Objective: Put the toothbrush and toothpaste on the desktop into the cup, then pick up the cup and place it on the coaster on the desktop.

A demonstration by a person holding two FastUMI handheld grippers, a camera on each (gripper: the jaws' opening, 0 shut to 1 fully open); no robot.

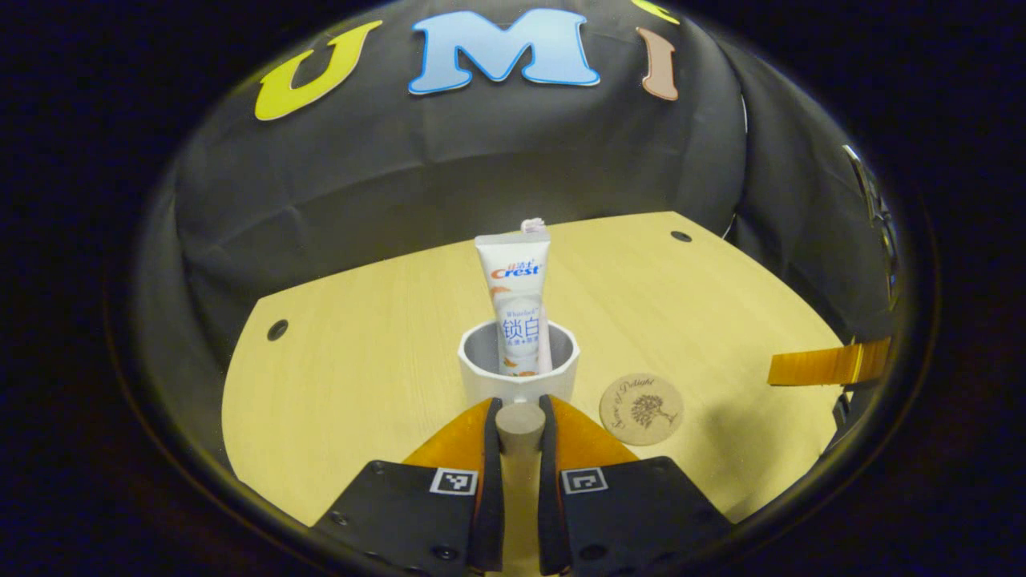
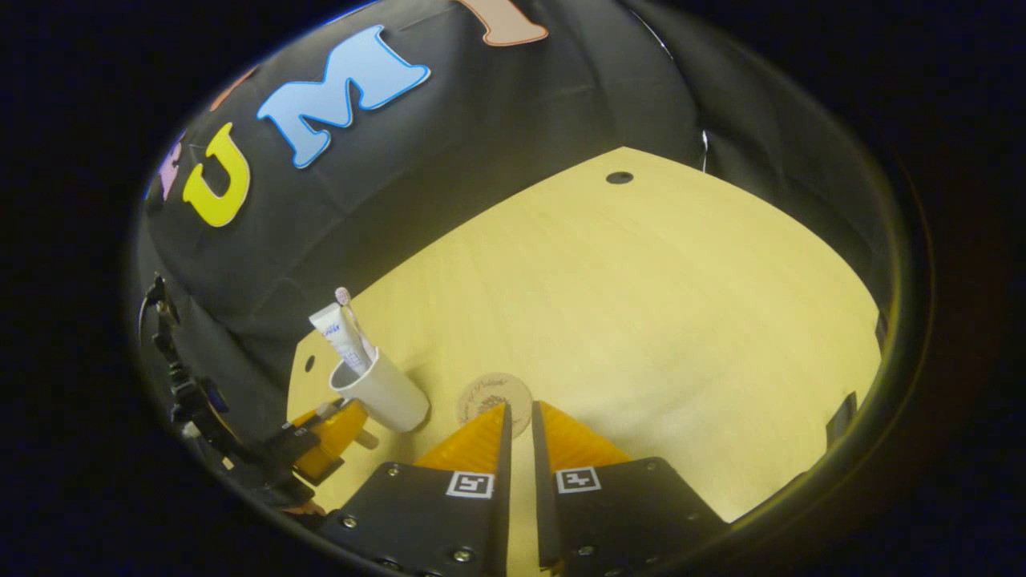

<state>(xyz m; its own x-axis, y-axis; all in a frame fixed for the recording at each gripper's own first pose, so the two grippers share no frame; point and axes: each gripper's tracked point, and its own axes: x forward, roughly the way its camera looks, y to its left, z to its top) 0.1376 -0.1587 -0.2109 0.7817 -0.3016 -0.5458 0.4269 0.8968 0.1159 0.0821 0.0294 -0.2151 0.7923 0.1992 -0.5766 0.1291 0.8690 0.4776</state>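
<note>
A white cup (image 1: 481, 373) stands on the wooden desktop (image 1: 361, 377), just left of a round wooden coaster (image 1: 641, 409). A white toothpaste tube (image 1: 517, 296) stands upright in the cup, with the toothbrush (image 1: 534, 227) behind it, head up. My left gripper (image 1: 519, 405) is shut on the cup's beige peg handle (image 1: 519, 425). In the right gripper view, the cup (image 2: 385, 393) with tube (image 2: 337, 332) and brush sits left of the coaster (image 2: 489, 394), and the left gripper (image 2: 341, 425) holds its handle. My right gripper (image 2: 519, 425) hovers shut over the coaster's near edge, holding nothing.
The black cloth wall closes off the back and sides of the desktop. Small dark holes (image 1: 277, 329) (image 2: 619, 177) mark the table's corners. A finger of the right gripper (image 1: 826, 365) reaches in from the right edge of the left gripper view.
</note>
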